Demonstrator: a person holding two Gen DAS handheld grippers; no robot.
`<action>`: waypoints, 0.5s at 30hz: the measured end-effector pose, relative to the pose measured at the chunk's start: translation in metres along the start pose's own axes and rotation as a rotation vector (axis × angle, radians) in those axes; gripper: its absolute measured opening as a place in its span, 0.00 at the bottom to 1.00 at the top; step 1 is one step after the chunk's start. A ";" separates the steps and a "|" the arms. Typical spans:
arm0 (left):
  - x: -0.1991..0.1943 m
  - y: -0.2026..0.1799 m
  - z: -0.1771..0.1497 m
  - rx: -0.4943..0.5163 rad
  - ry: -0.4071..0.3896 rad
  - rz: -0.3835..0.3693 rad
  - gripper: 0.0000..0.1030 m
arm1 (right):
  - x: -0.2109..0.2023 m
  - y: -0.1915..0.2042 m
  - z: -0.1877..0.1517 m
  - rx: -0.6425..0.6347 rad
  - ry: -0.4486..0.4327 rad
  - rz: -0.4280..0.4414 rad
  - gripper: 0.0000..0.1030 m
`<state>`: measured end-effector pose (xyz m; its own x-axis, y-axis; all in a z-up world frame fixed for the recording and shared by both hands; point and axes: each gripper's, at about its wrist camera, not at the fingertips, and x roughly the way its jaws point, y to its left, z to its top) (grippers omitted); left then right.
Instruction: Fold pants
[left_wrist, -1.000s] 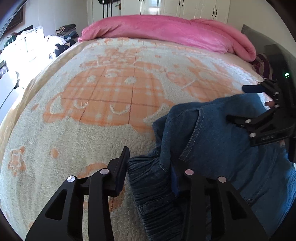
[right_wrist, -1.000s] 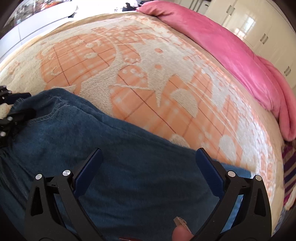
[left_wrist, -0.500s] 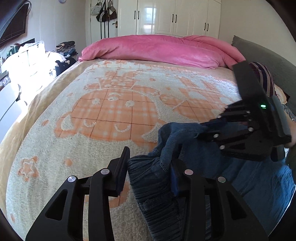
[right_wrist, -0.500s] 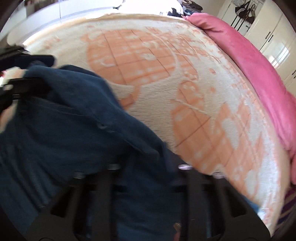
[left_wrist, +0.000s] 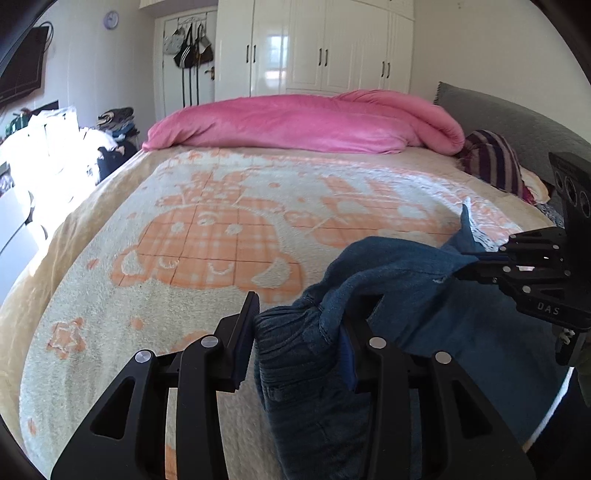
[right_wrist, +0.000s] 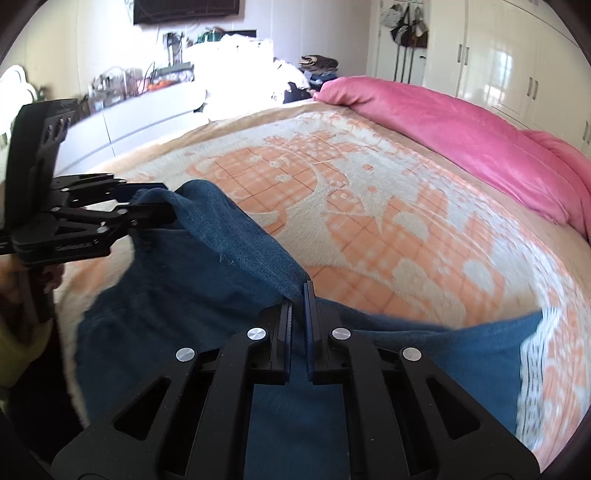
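Observation:
Dark blue denim pants (left_wrist: 424, 295) hang over the near edge of the bed (left_wrist: 207, 236). My left gripper (left_wrist: 299, 332) is shut on the bunched ribbed waistband, held above the blanket. My right gripper (right_wrist: 298, 291) is shut on a fold of the pants' upper edge (right_wrist: 236, 236) and lifts it. In the left wrist view the right gripper (left_wrist: 476, 264) pinches the cloth at the right. In the right wrist view the left gripper (right_wrist: 155, 206) grips the far left end. The cloth stretches between both.
A rolled pink duvet (left_wrist: 306, 122) lies along the far side of the bed. A striped cushion (left_wrist: 491, 162) and a grey headboard (left_wrist: 517, 122) are at the right. White wardrobes (left_wrist: 321, 48) stand behind. Clutter and a low white cabinet (right_wrist: 140, 114) stand beside the bed.
My right gripper was open over the flat pants, then shut on a fold. Both grippers have risen, lifting the pants' upper edge off the bed.

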<state>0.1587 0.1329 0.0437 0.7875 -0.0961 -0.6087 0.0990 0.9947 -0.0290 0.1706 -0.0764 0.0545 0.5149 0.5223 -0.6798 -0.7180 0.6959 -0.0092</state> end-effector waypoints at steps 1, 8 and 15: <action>-0.008 -0.005 -0.004 0.014 -0.007 0.003 0.36 | -0.012 0.006 -0.008 0.004 -0.009 0.005 0.01; -0.053 -0.018 -0.061 -0.011 0.021 -0.037 0.36 | -0.053 0.050 -0.059 0.017 -0.017 0.050 0.01; -0.072 -0.020 -0.091 -0.005 0.095 -0.059 0.37 | -0.063 0.093 -0.108 0.051 0.038 0.100 0.01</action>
<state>0.0444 0.1237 0.0162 0.7192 -0.1510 -0.6782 0.1406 0.9875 -0.0708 0.0213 -0.0978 0.0174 0.4232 0.5720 -0.7026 -0.7399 0.6658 0.0965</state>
